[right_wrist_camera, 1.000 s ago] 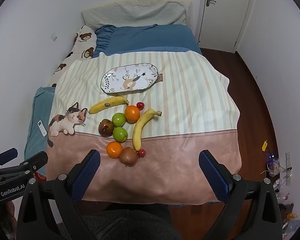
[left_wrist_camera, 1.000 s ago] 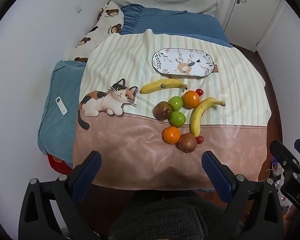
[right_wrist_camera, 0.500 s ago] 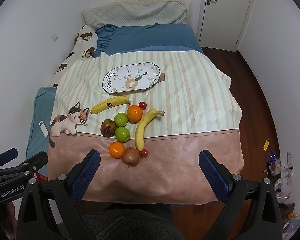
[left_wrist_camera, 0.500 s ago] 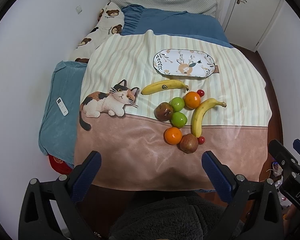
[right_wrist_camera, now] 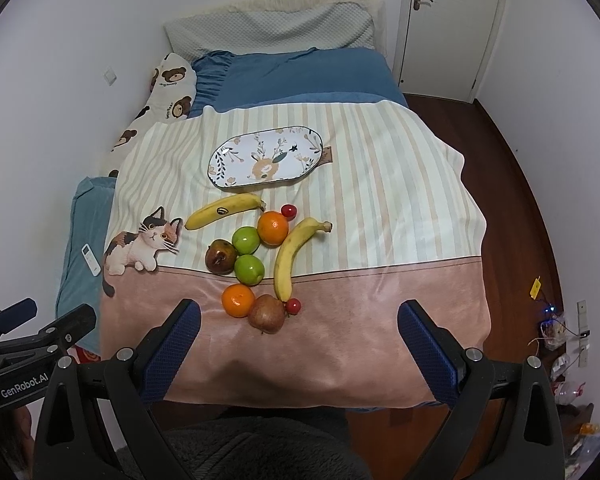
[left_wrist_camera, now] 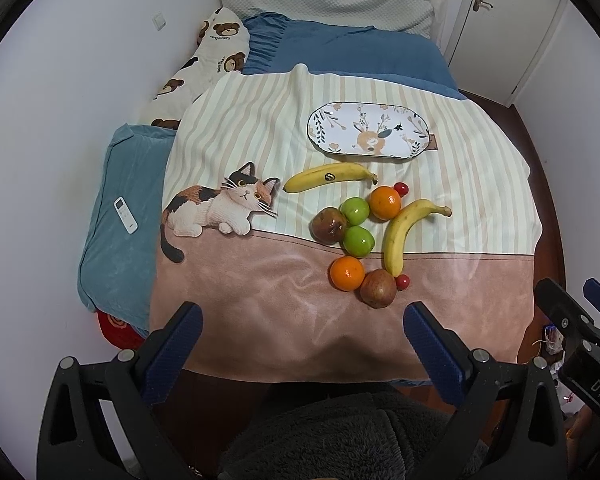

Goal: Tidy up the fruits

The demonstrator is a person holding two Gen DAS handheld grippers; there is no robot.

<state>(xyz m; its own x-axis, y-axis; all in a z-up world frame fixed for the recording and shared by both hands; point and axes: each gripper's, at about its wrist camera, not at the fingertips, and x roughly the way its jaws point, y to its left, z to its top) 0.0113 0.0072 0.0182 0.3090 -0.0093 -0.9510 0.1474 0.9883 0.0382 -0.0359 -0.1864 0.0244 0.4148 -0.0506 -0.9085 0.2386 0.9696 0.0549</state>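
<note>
Left gripper [left_wrist_camera: 302, 338] hung wide open over bed edge [left_wrist_camera: 260, 340]. 2 bananas, 2 oranges, 2 green apples clustered below empty oval plate [left_wrist_camera: 370, 130].

Your left hand-held gripper [left_wrist_camera: 300, 344] was cut off by the frame's lower edge, as was your right hand-held gripper [right_wrist_camera: 298, 342]. The near cherry tomato [left_wrist_camera: 402, 281] sat partly hidden behind the reddish apple [left_wrist_camera: 377, 289].
</note>
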